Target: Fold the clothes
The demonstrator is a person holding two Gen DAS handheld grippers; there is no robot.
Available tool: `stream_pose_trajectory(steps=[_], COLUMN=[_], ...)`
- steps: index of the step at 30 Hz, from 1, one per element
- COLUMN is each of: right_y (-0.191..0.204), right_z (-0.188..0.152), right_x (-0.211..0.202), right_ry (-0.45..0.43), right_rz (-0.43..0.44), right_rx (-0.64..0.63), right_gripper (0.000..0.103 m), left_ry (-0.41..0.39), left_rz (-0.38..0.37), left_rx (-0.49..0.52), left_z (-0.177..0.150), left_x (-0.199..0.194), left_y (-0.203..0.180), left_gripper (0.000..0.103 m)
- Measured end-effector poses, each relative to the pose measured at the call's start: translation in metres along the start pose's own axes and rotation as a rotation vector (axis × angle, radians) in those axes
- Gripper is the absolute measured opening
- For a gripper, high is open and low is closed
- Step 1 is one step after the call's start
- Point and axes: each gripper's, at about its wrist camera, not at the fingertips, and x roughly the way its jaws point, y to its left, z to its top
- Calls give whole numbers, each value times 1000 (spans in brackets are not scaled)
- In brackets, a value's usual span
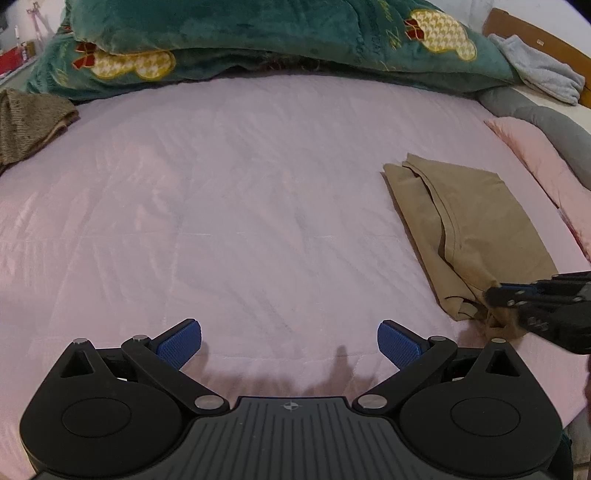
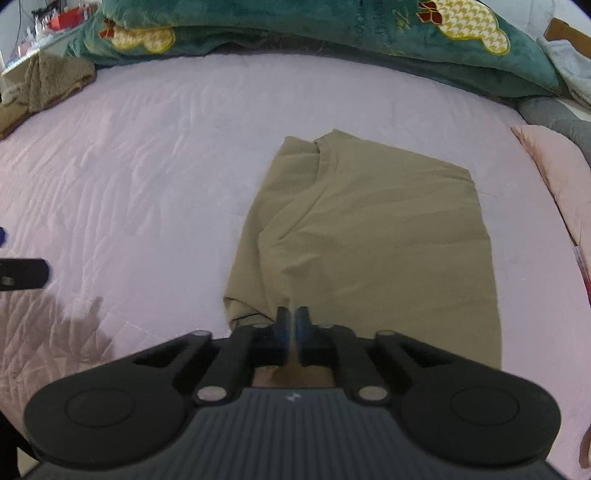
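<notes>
The shirt is a plain khaki tee, folded into a rough rectangle with its ribbed neckline showing along the far left side and a loose bunch of cloth at the near left corner. It lies flat on the bed, at 12 o'clock from the right claw and at about 2 o'clock from the left claw, toward the bed's right side.

The right claw's blue pads are together, pinching the near edge of the shirt; in the left wrist view it reaches in from 3 o'clock onto that same corner. The left claw stands wide apart with nothing between its pads, over bare bed just left of the shirt.

The bed is covered by a pale pink quilted sheet with fine wrinkles. At 12 o'clock a dark green plush blanket with yellow houndstooth patches and red bows is heaped along the far edge. At 10 o'clock lies a brown knit garment. At 2 o'clock sit a pink pillow, a grey bolster and a light blue towel. Red items on a cluttered shelf show at the far left, too small to tell.
</notes>
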Motion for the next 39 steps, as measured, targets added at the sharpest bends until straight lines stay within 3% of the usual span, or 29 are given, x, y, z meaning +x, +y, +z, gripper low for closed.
stream_pose_trajectory(steps=[9, 14, 18, 23, 24, 25, 26, 28, 30, 39], right_y=[-39, -90, -138, -174, -176, -176, -175, -173, -172, -147], right_z=[-3, -9, -19, -39, -41, -40, -39, -37, -36, -19], right_x=[-30, -56, -73, -73, -72, -71, -70, -68, -67, -80], right_ry=[-64, -126, -163, -160, -158, -160, -162, -167, -172, -210], right_rz=[31, -26, -102, -141, -140, -137, -133, -126, -119, -87], right_rx=[56, 142, 216, 295, 302, 303, 304, 307, 308, 260], right_gripper=[2, 2, 2, 2, 2, 2, 2, 2, 2, 2], left_ry=[-16, 1, 44, 49, 15, -5, -13, -23, -23, -140], left_rz=[-78, -89, -158, -193, -215, -223, -216, -230, -263, -314], left_rx=[65, 124, 139, 153, 161, 166, 166, 138, 86, 20], left_z=[22, 29, 27, 21, 19, 19, 18, 20, 24, 47], left_x=[36, 71, 95, 120, 121, 121, 121, 118, 116, 80], left_y=[-58, -97, -126, -162, -168, -171, -173, -169, -159, -123], left_gripper=[102, 102, 102, 100, 88, 62, 54, 24, 12, 7])
